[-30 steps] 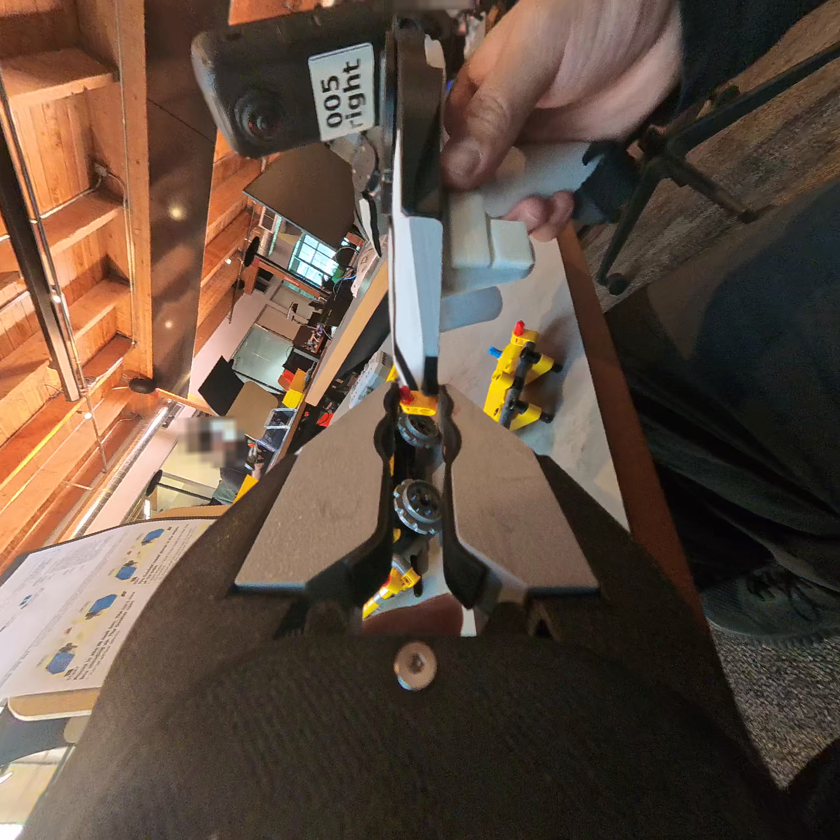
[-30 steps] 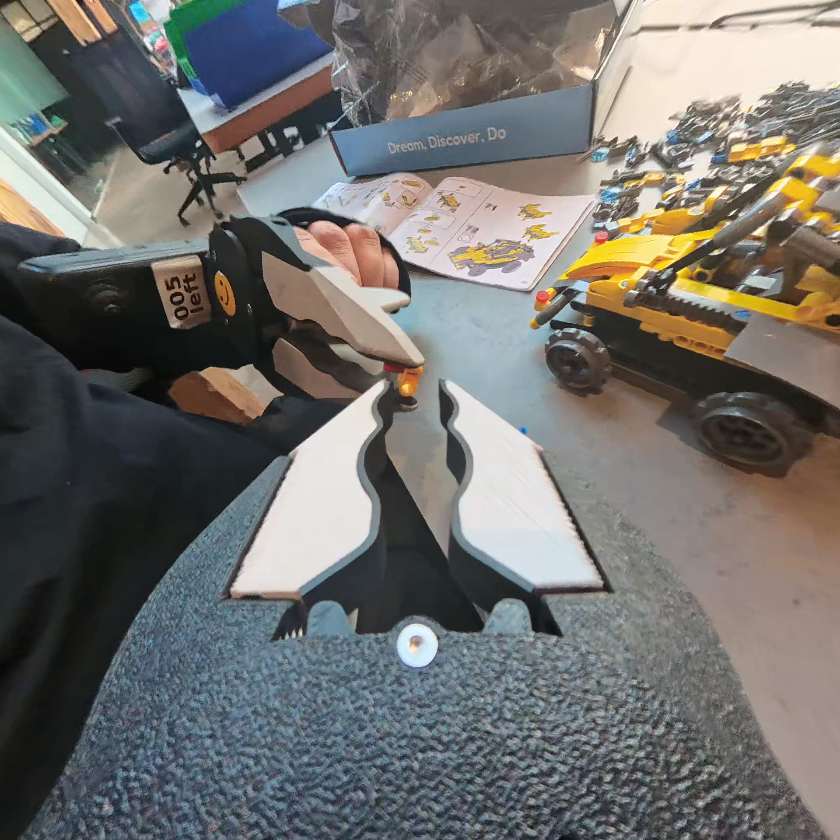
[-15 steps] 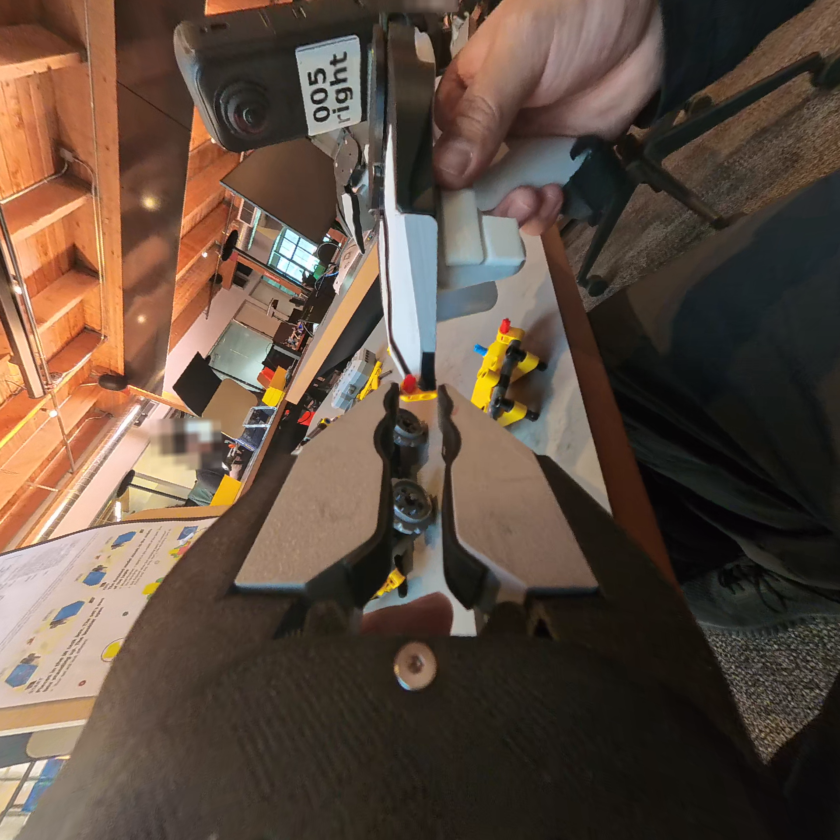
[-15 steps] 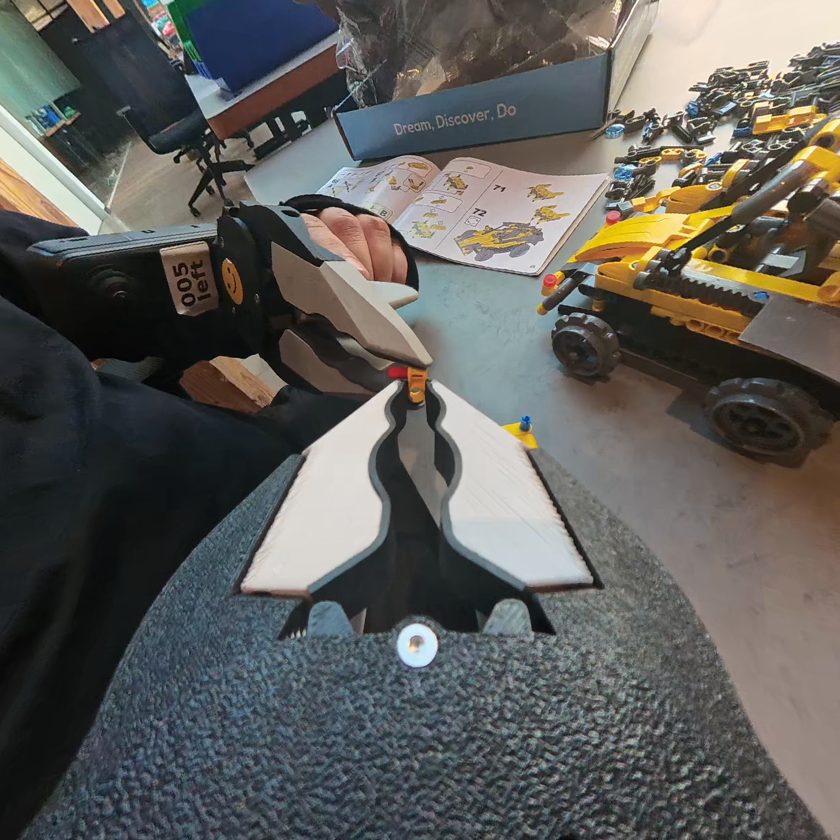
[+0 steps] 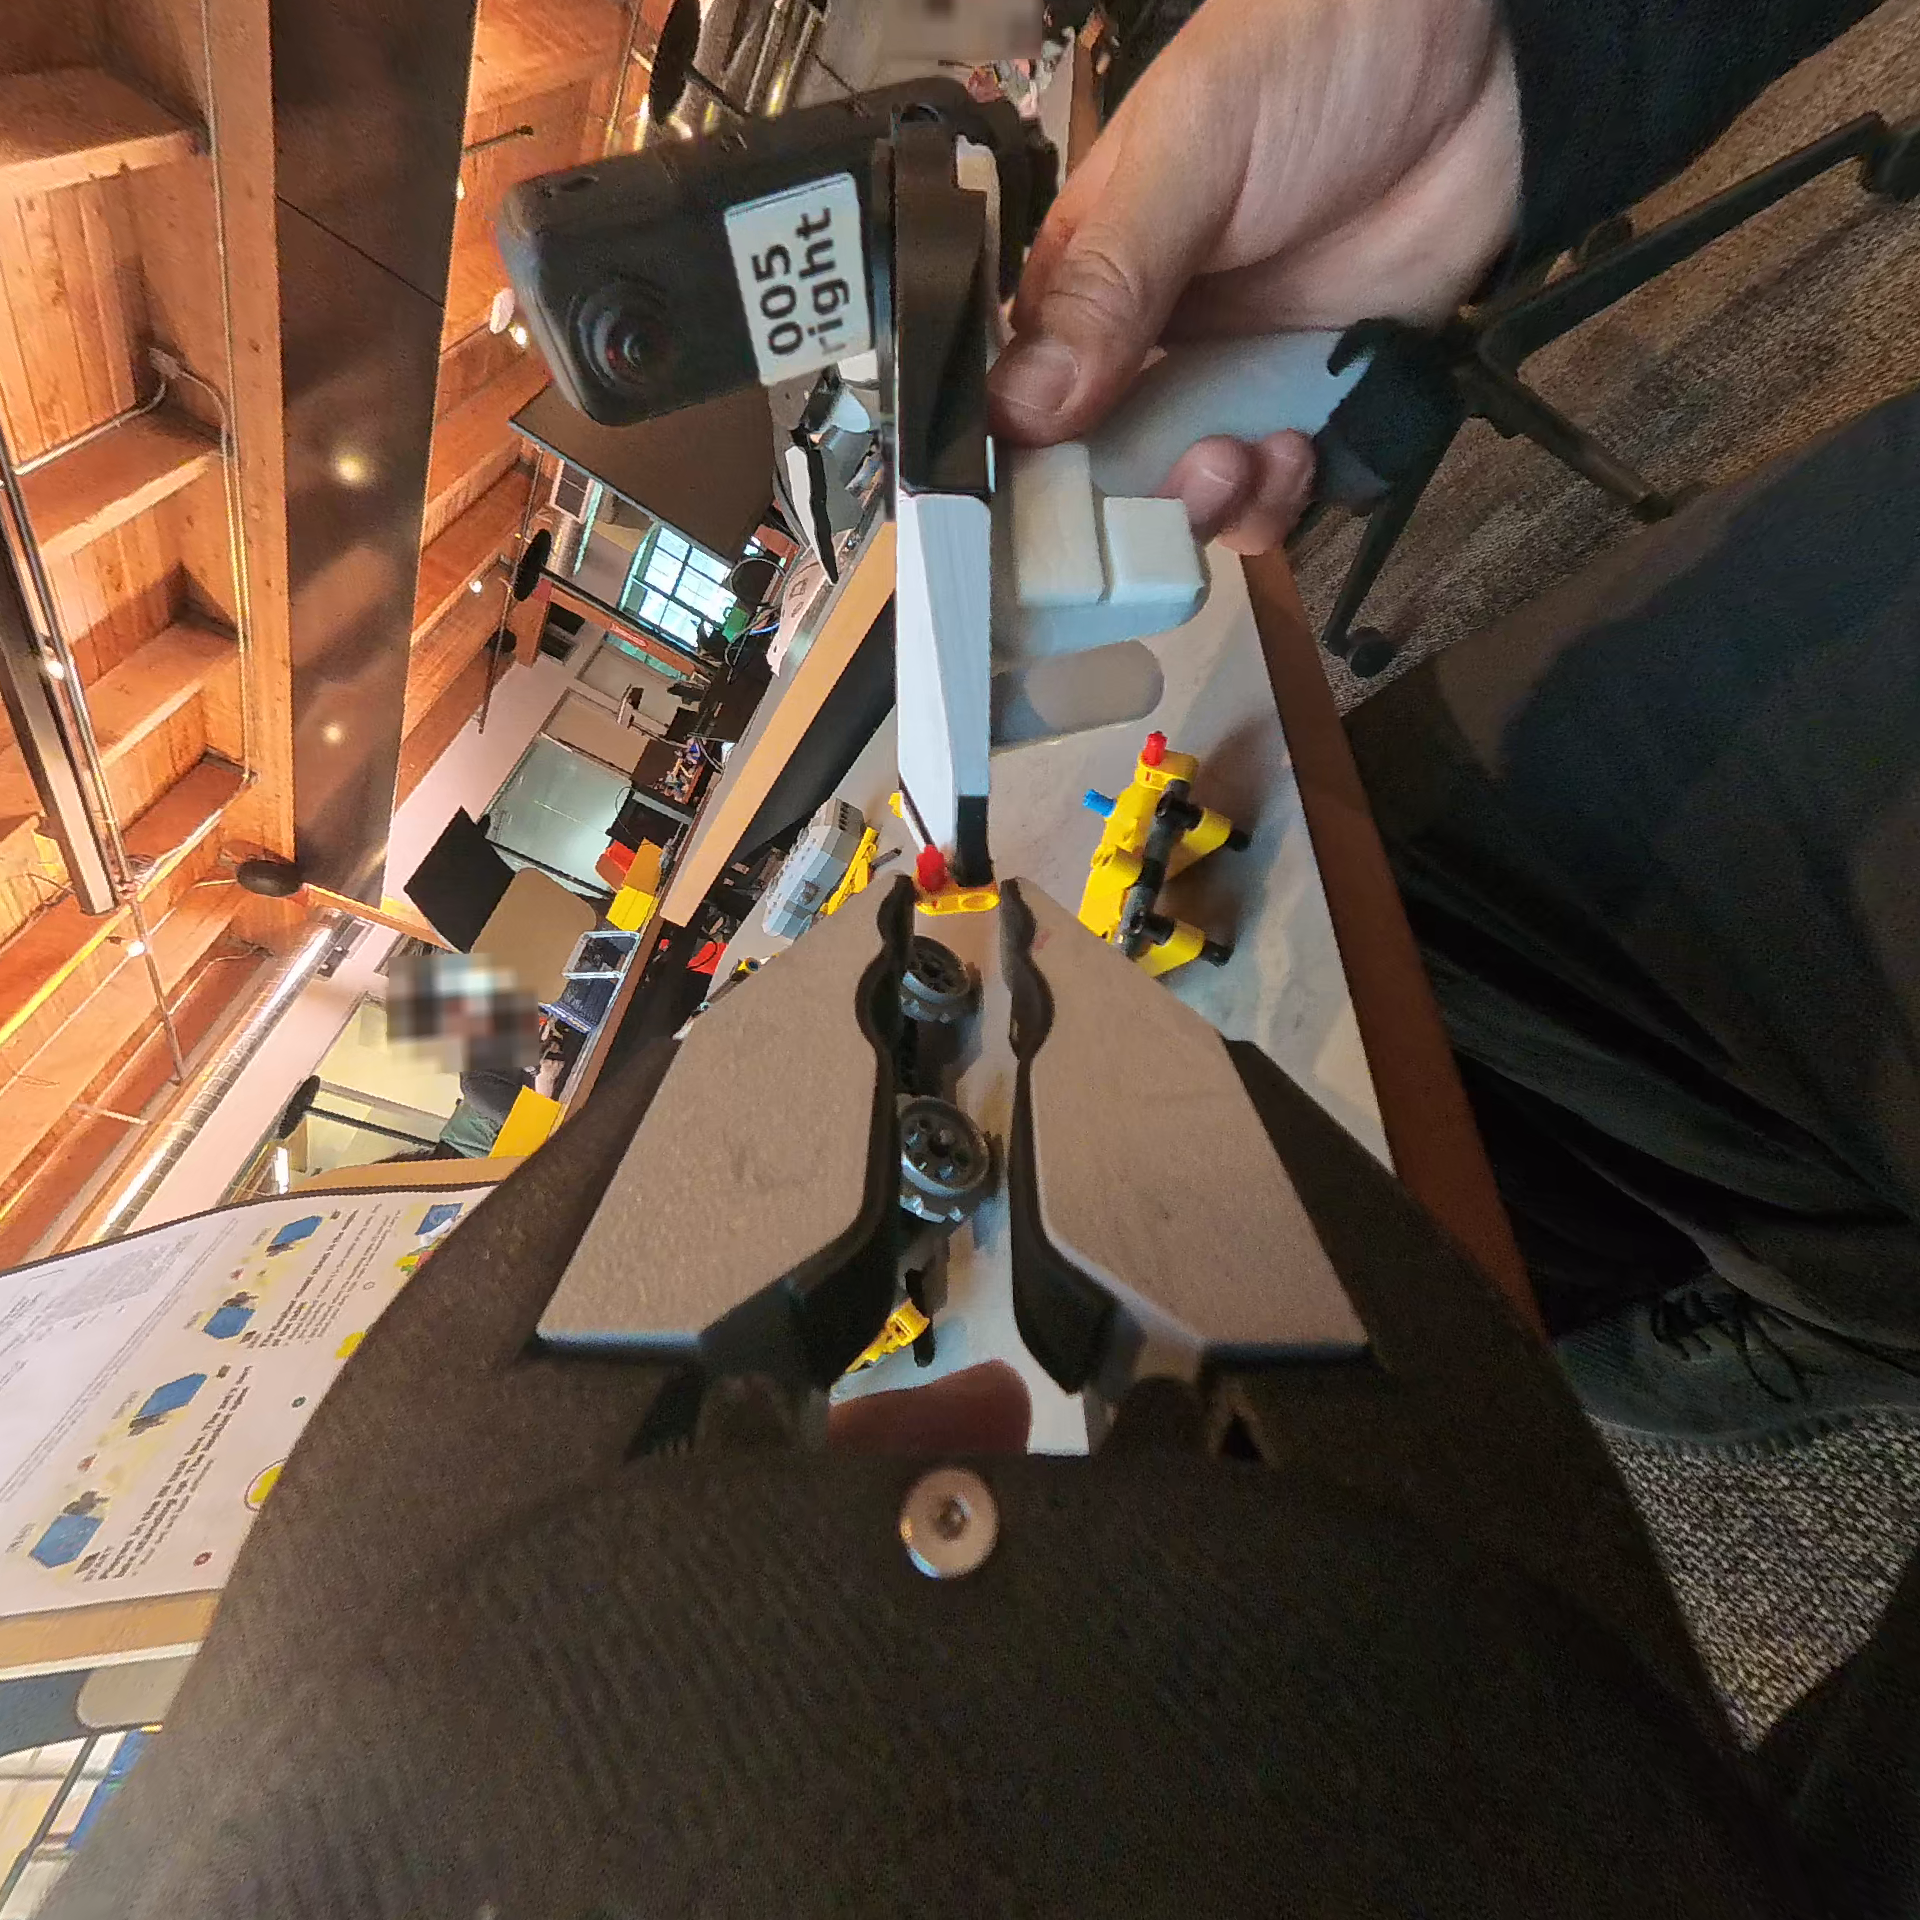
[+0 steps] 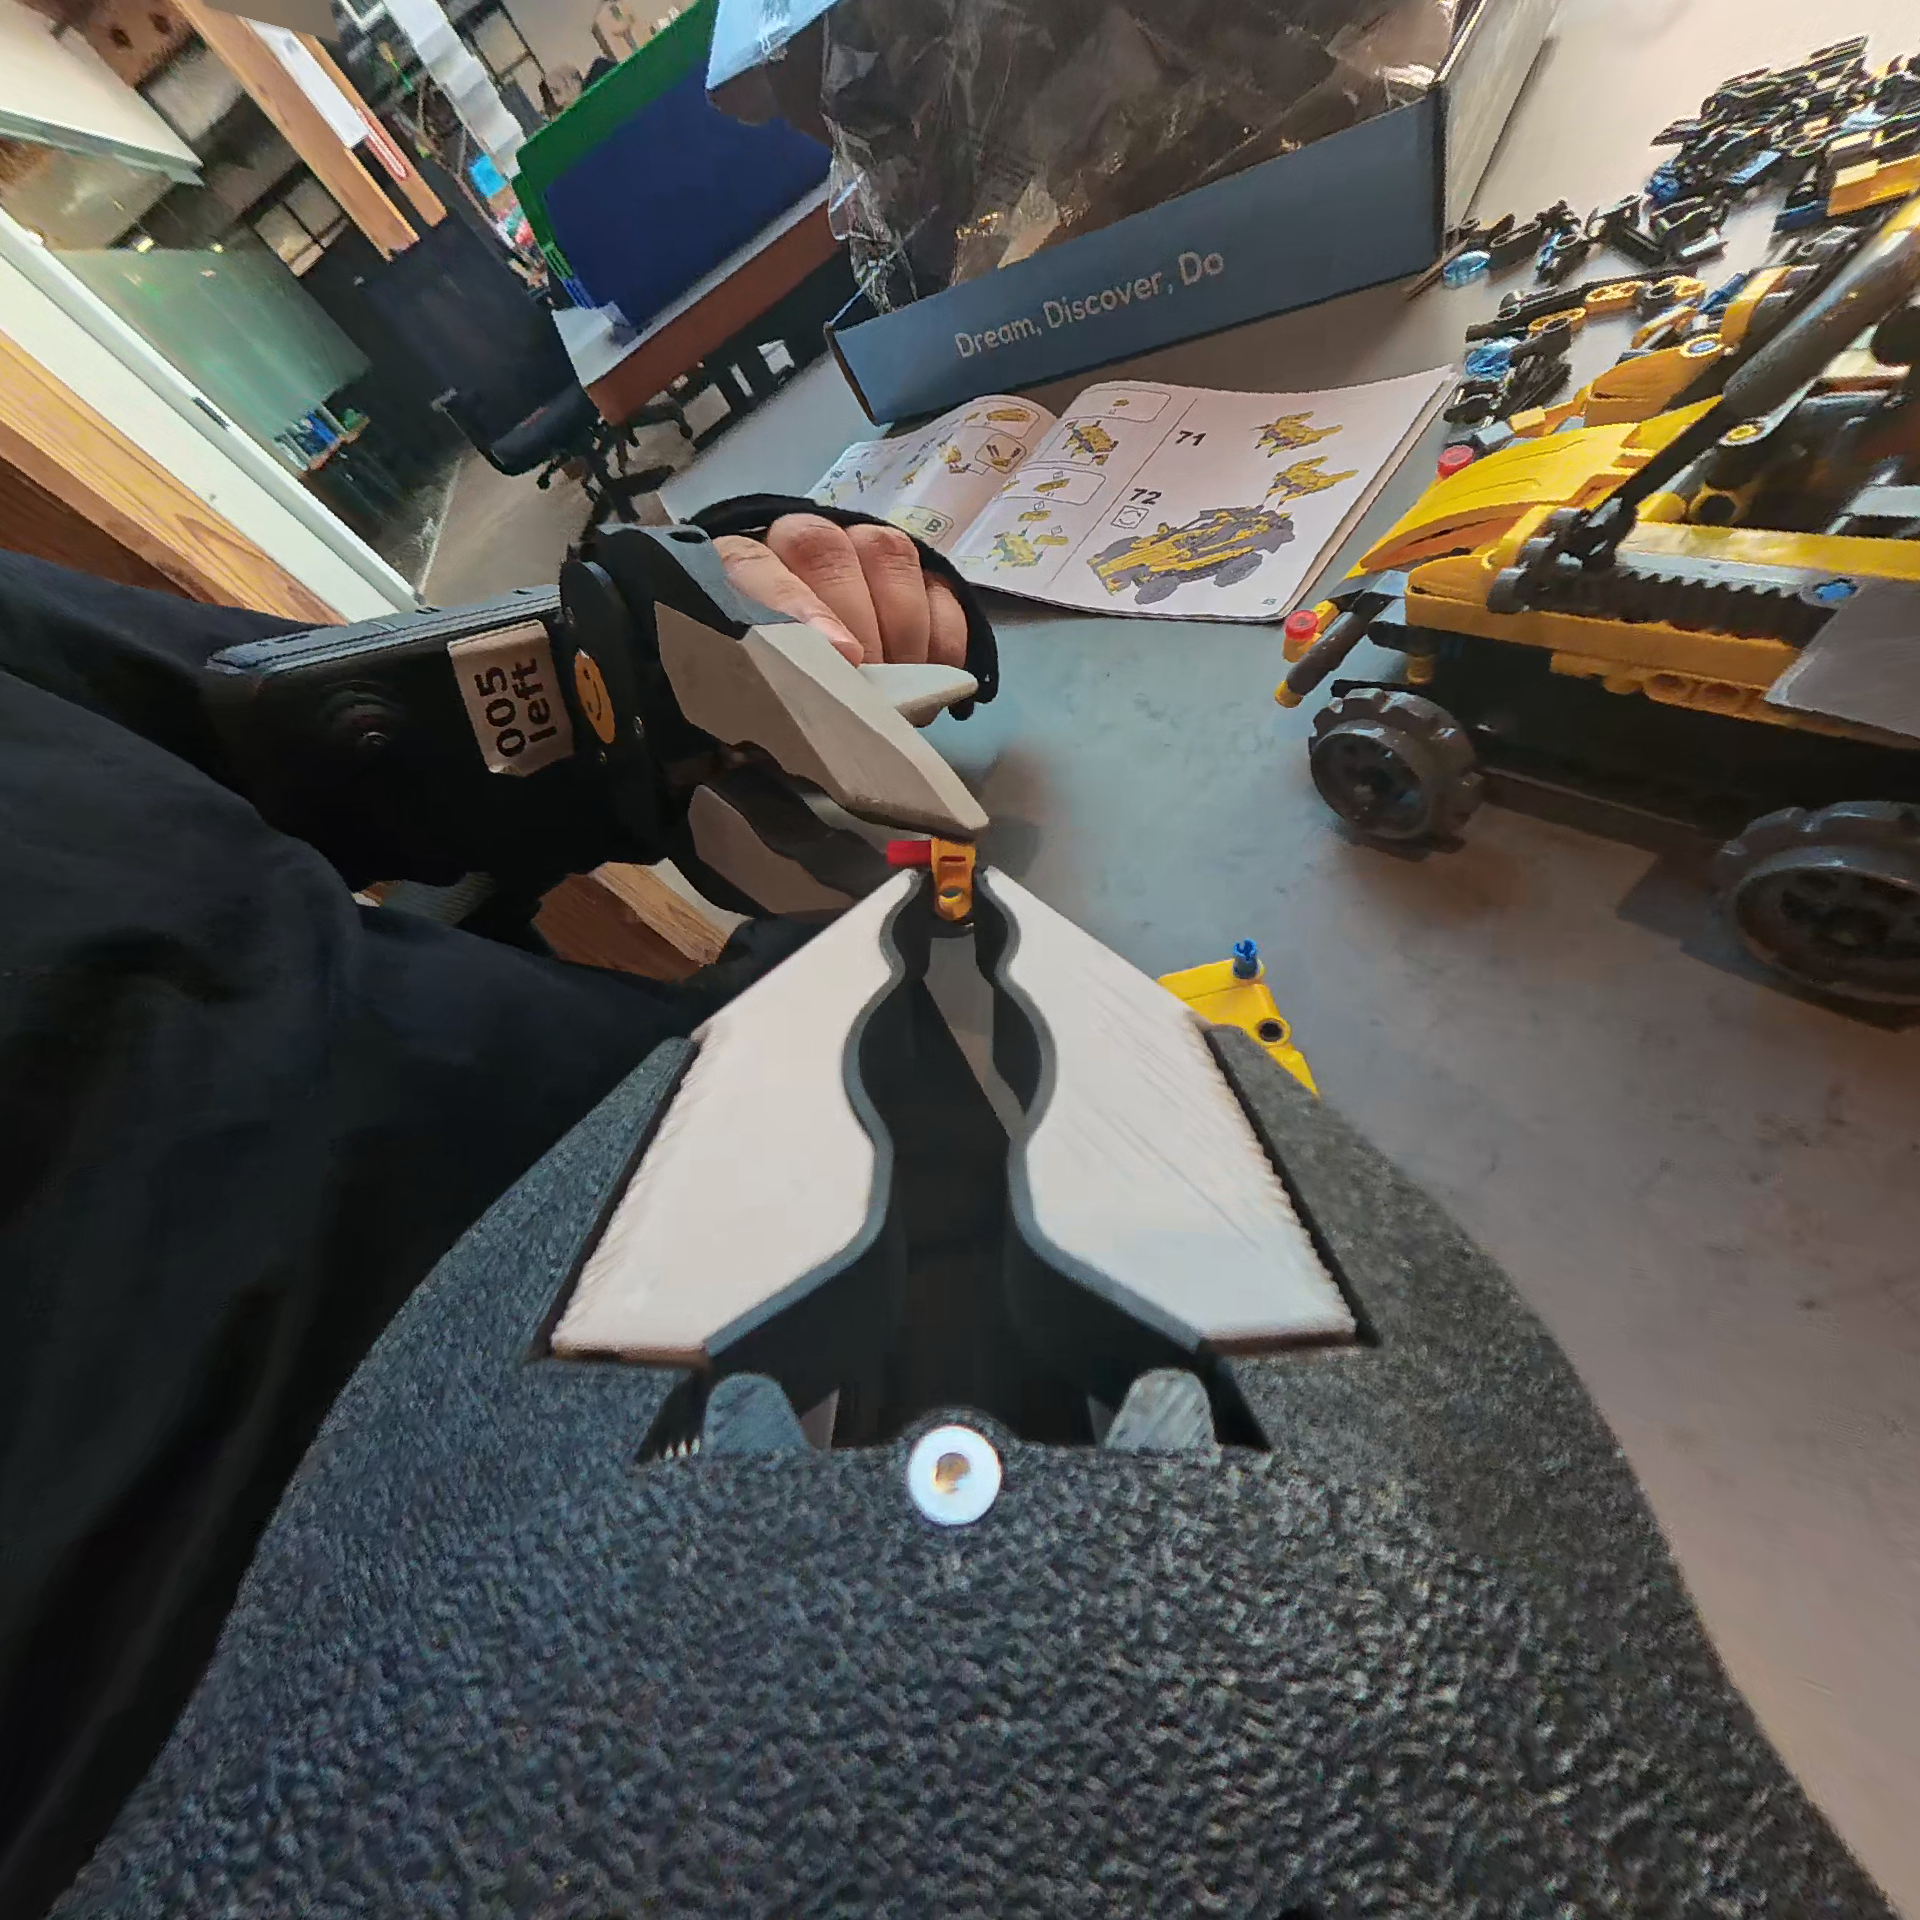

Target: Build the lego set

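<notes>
Between my two claws, above the grey worktop: one small yellow connector piece with a red pin in its side.

Left claw: narrowed onto the yellow piece, tips pinching it from both sides; held by my left hand.

Right claw: closed down on the same piece from the other direction, fingertips meeting it at its lower end; held by my right hand.

Just beside the right claw, on the worktop: one small yellow sub-assembly with black pins, one blue pin and one red pin.

Near, to the right: one large yellow and black brick-built vehicle, two dark wheels on the side facing me.

Beyond it: one open instruction booklet, lying flat.

Behind the booklet: one dark blue cardboard box holding crumpled clear plastic bags.

Far right: a scatter of loose black, yellow and blue parts.

Farthest: an office chair on the floor.
</notes>
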`<state>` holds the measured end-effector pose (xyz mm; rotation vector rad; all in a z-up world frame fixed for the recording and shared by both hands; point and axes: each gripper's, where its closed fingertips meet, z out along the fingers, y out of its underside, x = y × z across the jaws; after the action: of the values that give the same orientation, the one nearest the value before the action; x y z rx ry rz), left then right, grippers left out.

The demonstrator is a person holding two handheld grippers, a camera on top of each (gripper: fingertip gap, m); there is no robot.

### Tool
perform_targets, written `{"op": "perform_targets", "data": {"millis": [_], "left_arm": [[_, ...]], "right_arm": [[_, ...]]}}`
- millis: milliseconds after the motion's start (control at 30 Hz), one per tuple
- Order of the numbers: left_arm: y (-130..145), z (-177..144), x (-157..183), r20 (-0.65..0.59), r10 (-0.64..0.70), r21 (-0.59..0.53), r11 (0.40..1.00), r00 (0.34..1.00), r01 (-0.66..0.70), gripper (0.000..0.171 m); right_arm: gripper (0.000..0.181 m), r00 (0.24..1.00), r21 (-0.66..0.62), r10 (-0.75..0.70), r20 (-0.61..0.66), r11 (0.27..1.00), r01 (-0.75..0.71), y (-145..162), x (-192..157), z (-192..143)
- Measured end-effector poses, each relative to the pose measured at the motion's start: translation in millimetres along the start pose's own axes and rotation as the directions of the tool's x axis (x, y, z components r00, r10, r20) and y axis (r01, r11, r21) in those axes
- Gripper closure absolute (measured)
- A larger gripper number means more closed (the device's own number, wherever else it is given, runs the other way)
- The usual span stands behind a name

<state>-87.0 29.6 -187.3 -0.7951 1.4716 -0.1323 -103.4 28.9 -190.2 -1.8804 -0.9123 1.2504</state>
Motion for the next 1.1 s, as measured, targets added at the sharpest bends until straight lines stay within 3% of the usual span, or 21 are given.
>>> {"op": "perform_targets", "data": {"millis": [300, 1100], "left_arm": [[-6.3, -3.8, -5.4, 0.025, -0.014, 0.029, 1.0, 1.0, 0.013, 0.159], [-18.3, -7.5, 0.6, -0.01, -0.033, 0.092, 0.995, 0.999, 0.033, 0.159]], "right_arm": [[0.174, 0.98, 0.077, 0.119, 0.157, 0.988, -0.133, -5.6, -9.7, 0.2], [0.173, 0.966, 0.026, 0.133, 0.223, 0.99, -0.142, 0.2, -17.2, -2.9]]}}
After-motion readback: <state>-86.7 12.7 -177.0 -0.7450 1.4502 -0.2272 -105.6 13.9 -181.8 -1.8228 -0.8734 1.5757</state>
